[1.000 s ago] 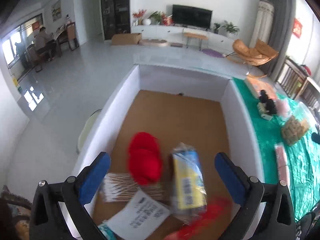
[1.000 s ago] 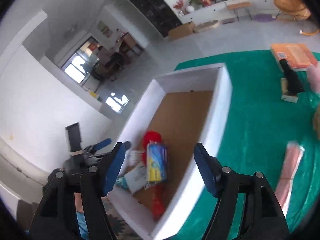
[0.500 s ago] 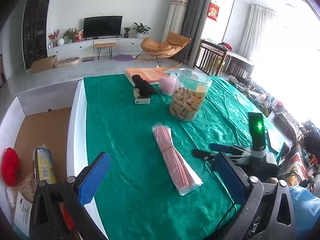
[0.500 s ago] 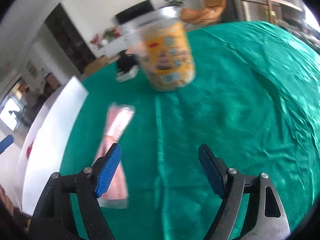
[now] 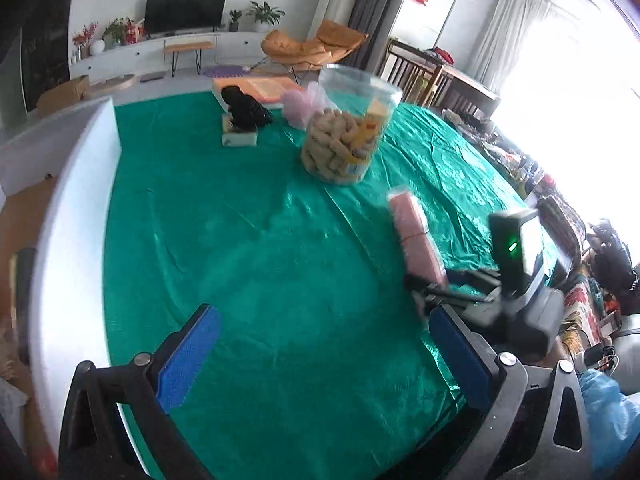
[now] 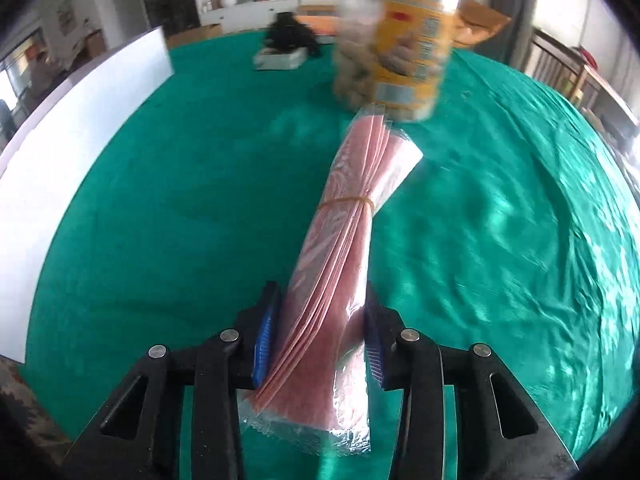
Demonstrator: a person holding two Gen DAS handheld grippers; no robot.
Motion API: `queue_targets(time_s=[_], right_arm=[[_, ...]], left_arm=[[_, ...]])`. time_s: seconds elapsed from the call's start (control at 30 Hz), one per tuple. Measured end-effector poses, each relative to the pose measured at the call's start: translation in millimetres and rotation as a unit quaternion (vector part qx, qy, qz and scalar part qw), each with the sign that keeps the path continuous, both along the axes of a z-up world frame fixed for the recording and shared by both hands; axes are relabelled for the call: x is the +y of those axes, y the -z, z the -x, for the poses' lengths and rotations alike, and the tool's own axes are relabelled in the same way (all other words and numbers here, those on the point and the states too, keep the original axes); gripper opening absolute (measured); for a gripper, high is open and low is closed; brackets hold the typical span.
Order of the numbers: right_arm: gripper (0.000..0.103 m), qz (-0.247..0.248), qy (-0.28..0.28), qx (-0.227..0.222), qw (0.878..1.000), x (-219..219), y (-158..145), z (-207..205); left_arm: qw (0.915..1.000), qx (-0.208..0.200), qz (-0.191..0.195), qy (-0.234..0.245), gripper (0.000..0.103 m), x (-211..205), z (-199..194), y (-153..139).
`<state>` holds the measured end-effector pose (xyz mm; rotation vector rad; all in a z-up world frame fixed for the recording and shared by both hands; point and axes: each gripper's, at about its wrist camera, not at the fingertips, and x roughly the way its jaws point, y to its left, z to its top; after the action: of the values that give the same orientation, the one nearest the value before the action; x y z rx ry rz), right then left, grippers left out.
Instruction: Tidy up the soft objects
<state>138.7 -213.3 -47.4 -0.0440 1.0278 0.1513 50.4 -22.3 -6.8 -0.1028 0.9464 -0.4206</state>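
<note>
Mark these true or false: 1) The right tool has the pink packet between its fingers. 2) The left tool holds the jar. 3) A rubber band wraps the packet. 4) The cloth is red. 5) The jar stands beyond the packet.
1) True: the right tool is closing on the pink packet, pads at its sides.
2) False: the left tool is open and empty; the jar stands on the cloth.
3) True: a yellow rubber band cinches it.
4) False: it is green.
5) True in the right wrist view.
</note>
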Motion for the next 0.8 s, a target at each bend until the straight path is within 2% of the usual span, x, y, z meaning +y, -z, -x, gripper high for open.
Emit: queue_targets(time_s=[0.07,0.1,0.17,0.27,0.33,0.37,0.43,0.5,0.6,0.73,0.8], right_arm=[[0.041,-0.017,0.056,0.007,0.998,-43,-2,-17],[0.041,-0.012,0.066,0.008,0.998,-55,-3,-33],[0.041,0.0,0.062,0.004,0.998,-70,-1,-60],[0.042,-0.022,0.055,-0.01,0.998,-88,-8,-120],[0.062,-0.045,0.07,-0.023,0.996,-93,-9,-148],[0.08,-0.062,0.088,-0.019,0.994,-101,-12,-153],[0.08,-0.105,0.13,-0.018,0.986,-116,-14,-141],[0.081,-0.106,0.162,-0.018,0.981,-113,-10,-117],[0.081,-0.066,0.176,-0.027,0.982,-102,1,-77],[0.08,-0.002,0.181,-0.036,0.983,-95,31,-56],[0.08,0.034,0.172,-0.036,0.984,-88,30,-59]], left_arm=[[0.9997,0.011,-0.017,-0.011,0.103,-10,-20,25],[0.9994,0.013,-0.026,-0.018,0.103,-13,-30,35],[0.9979,0.021,-0.047,-0.038,0.103,-14,-55,54],[0.9956,0.021,-0.067,-0.062,0.103,-12,-87,72],[0.9928,0.015,-0.095,-0.072,0.103,-9,-101,81],[0.9913,0.012,-0.107,-0.075,0.103,-8,-106,86],[0.9893,0.011,-0.12,-0.082,0.103,-3,-113,94],[0.9884,-0.001,-0.126,-0.086,0.103,-3,-113,97],[0.9868,-0.008,-0.139,-0.082,0.103,-8,-112,98],[0.9878,-0.009,-0.133,-0.08,0.103,-6,-111,98],[0.9874,-0.011,-0.136,-0.081,0.103,-7,-111,98]])
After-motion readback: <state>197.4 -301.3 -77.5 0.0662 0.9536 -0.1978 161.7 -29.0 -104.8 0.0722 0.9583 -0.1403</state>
